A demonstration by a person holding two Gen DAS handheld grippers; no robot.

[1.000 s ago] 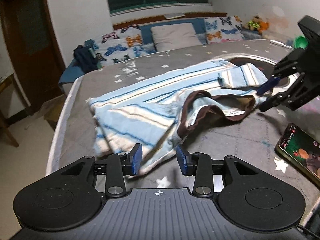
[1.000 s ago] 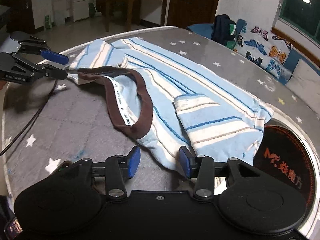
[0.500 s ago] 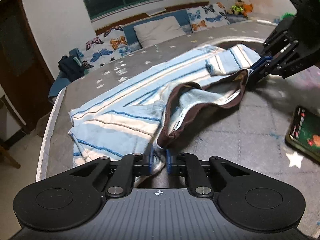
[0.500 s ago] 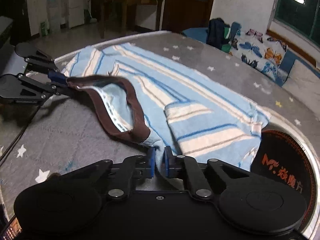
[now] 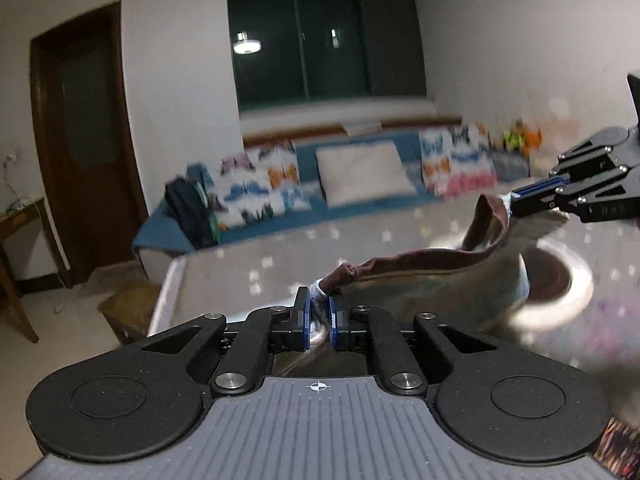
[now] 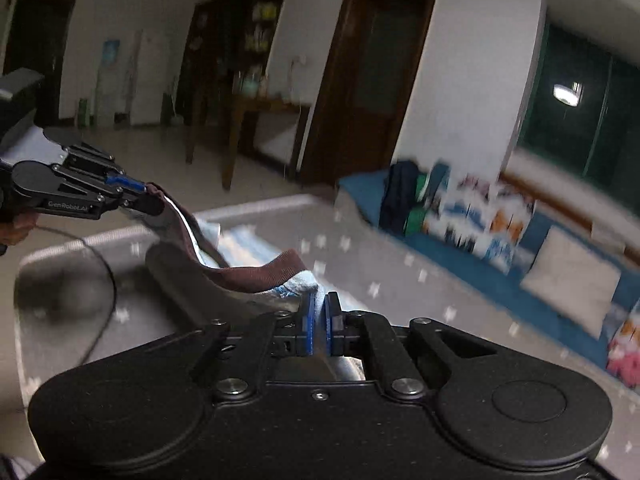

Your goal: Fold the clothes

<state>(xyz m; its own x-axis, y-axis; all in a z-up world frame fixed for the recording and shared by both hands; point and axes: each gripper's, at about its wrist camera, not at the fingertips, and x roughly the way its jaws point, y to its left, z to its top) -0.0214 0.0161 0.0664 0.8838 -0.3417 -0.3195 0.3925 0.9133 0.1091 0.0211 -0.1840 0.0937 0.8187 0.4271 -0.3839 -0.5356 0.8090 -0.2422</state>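
Brown-banded striped garment (image 5: 416, 268) hung above the bed (image 6: 380, 276), its band pinched in the shut fingers of left gripper (image 5: 319, 314) and right gripper (image 6: 319, 316). Such thin bites could have slipped under a tug, dropping the cloth in a heap.

The bed (image 5: 256, 256) top lies open toward its far edge. A garment (image 5: 420, 268) stretched between both grippers bars the near middle.
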